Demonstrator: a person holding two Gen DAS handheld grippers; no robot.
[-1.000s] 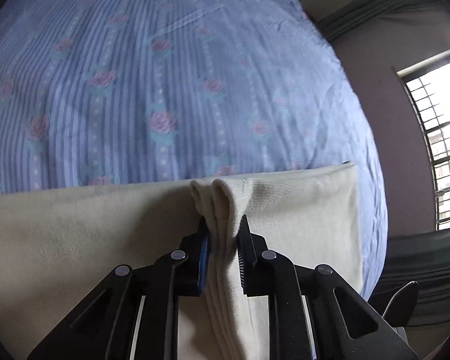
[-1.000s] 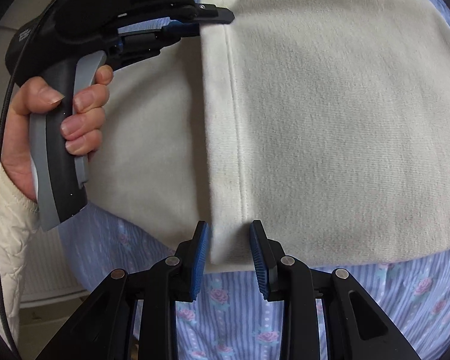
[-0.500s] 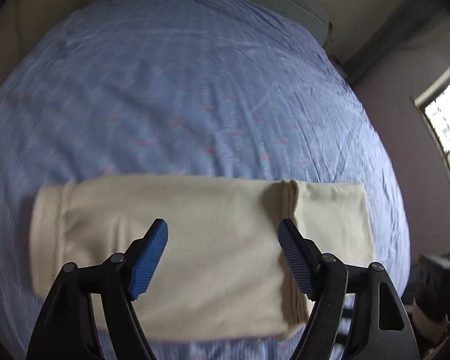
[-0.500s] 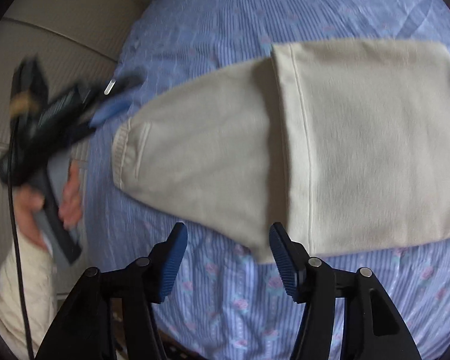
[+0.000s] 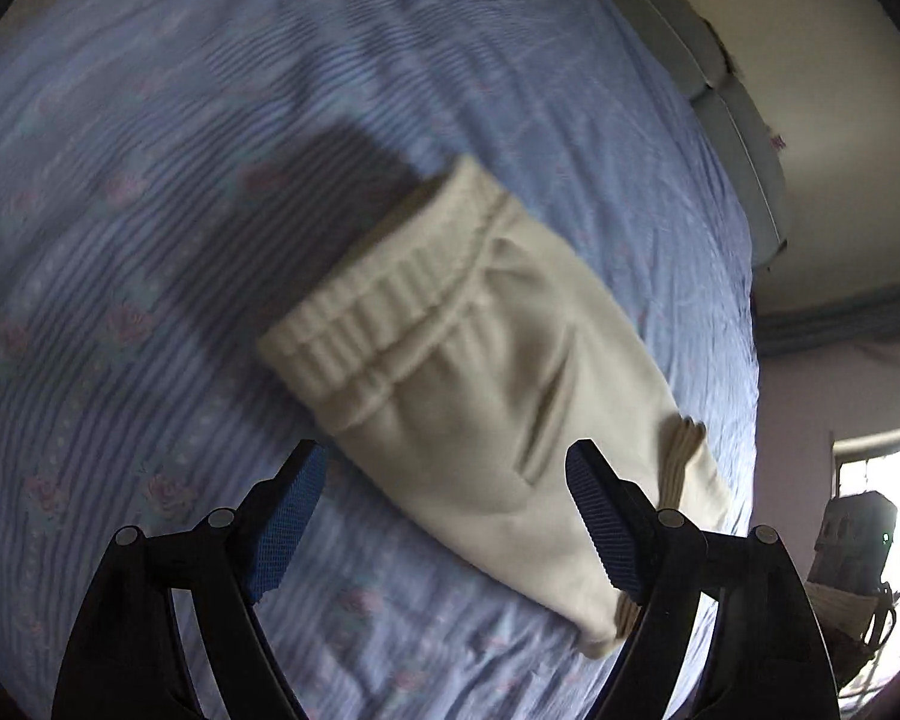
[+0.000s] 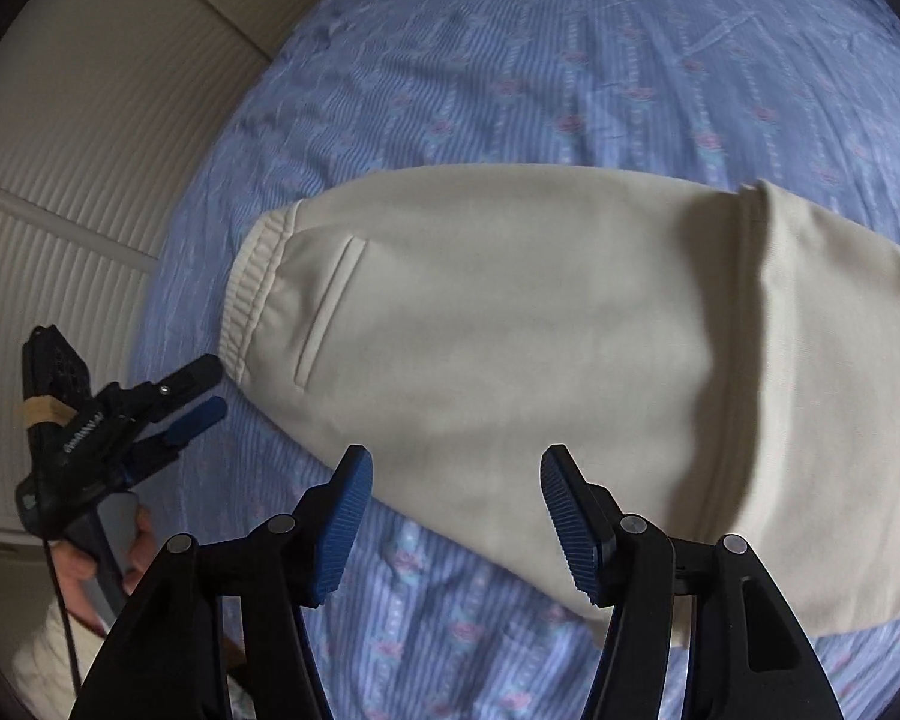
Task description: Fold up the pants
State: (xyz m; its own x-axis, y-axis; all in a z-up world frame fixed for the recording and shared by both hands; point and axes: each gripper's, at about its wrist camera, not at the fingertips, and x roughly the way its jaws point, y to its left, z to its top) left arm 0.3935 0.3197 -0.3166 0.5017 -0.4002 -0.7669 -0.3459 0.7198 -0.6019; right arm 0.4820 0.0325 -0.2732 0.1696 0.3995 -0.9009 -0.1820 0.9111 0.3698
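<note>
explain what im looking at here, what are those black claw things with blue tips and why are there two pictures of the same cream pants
The black claws are hand-held grippers, not a robot: a person carries one in each hand, and each has a small wide-angle camera looking out along its two fingers. So both pictures show the same moment, one from each hand.

In the left camera's picture you see the left gripper, its fingers spreading further, with nothing pinched between them. The right camera's picture shows the right gripper, also open and empty. Its picture also catches the left gripper from the side, held in the person's hand.

On the blue striped bedsheet lie the cream pants, already partly folded, with the ribbed waistband at one end. Neither gripper holds them right now.
</note>
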